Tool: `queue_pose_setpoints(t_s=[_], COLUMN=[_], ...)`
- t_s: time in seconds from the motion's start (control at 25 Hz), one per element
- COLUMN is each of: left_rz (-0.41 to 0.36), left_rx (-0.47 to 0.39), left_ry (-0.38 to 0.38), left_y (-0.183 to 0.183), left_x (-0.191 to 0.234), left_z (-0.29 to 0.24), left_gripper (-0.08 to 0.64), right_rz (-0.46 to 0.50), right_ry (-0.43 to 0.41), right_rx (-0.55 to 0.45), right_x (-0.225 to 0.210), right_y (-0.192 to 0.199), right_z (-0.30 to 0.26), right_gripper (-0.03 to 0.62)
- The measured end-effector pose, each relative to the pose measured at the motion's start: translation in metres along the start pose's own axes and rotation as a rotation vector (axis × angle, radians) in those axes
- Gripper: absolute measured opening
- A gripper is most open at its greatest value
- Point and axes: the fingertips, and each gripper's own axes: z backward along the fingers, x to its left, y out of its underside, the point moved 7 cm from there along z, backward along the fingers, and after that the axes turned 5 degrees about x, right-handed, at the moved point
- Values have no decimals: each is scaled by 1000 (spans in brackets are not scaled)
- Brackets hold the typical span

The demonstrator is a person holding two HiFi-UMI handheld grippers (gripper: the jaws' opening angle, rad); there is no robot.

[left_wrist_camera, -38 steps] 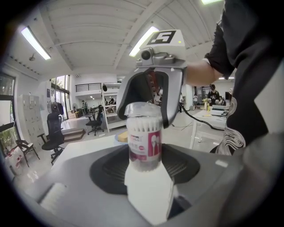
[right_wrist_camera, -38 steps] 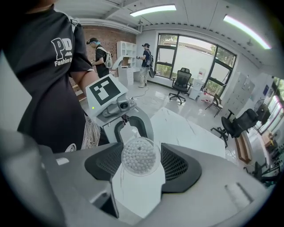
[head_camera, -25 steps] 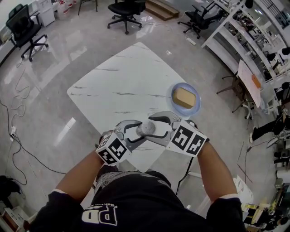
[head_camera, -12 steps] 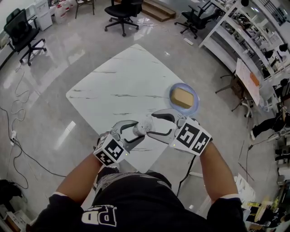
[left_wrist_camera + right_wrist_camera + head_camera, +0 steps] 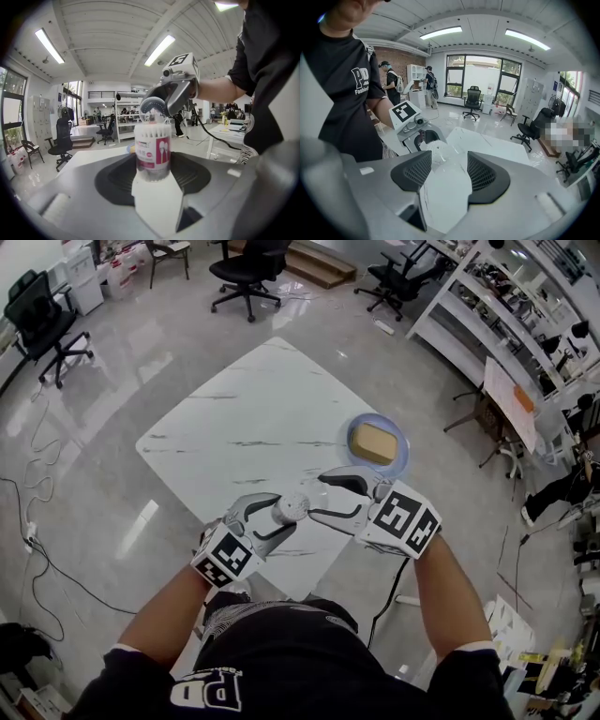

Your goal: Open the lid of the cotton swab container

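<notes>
Over the near corner of the worktop (image 5: 253,418), the cotton swab container (image 5: 152,154) is being clamped upright between the fingers (image 5: 115,180) of the left gripper (image 5: 153,176). Its pink label is showing pictured swabs and print too small to read. The right gripper (image 5: 443,161) is holding the clear lid (image 5: 152,107) just above it, and its fingers (image 5: 487,176) have just been closing on the lid.
</notes>
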Motion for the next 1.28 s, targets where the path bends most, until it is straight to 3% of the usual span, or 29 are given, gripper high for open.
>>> queue_pose_setpoints(t_s=[0.36, 0.92, 1.28], left_rz=[6, 11, 23], left_rx=[-26, -51, -97], left_ry=[-14, -11, 0], left_y=[-5, -5, -9], left_x=[3, 3, 4], left_z=[5, 8, 13], left_gripper=[279, 279, 279], right_rz=[-44, -180, -386], right_ry=[25, -21, -143], right_rx=[-12, -112, -274], right_x=[-10, -16, -25], right_y=[9, 29, 41], right_z=[9, 4, 2], right_gripper=[225, 224, 215])
